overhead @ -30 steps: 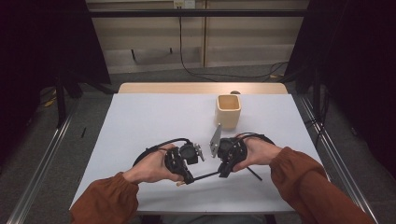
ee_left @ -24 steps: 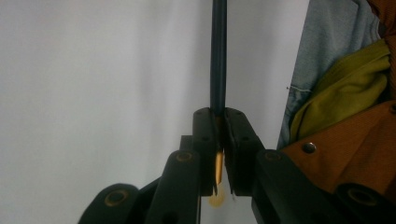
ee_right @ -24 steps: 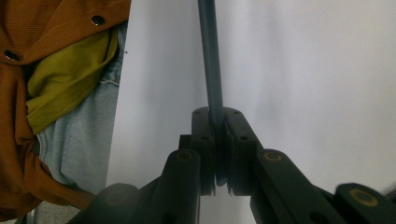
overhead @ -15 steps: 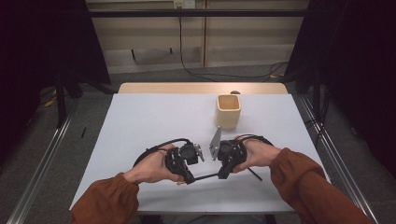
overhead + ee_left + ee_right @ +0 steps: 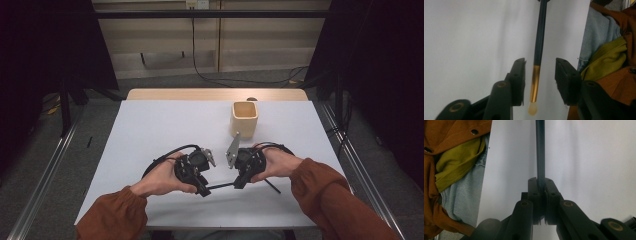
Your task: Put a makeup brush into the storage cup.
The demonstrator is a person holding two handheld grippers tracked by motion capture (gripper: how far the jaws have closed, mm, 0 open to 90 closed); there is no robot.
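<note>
A slim brush [image 5: 539,37] with a dark handle, gold ferrule and pale bristle tip hangs over the white table [image 5: 165,125]. In the left gripper view it runs between my left gripper's [image 5: 540,61] jaws, which have just been opening and stand apart from it on both sides. My right gripper [image 5: 540,180] is shut on the dark handle [image 5: 540,150]. In the high view the two grippers, left [image 5: 203,190] and right [image 5: 239,183], face each other near the table's front with the brush [image 5: 220,186] spanning between them.
A tan square cup [image 5: 244,119] stands upright behind the right hand, toward the table's far side. Orange sleeves and the person's lap lie along the front edge. Cables loop from both grippers. Metal rails flank the table.
</note>
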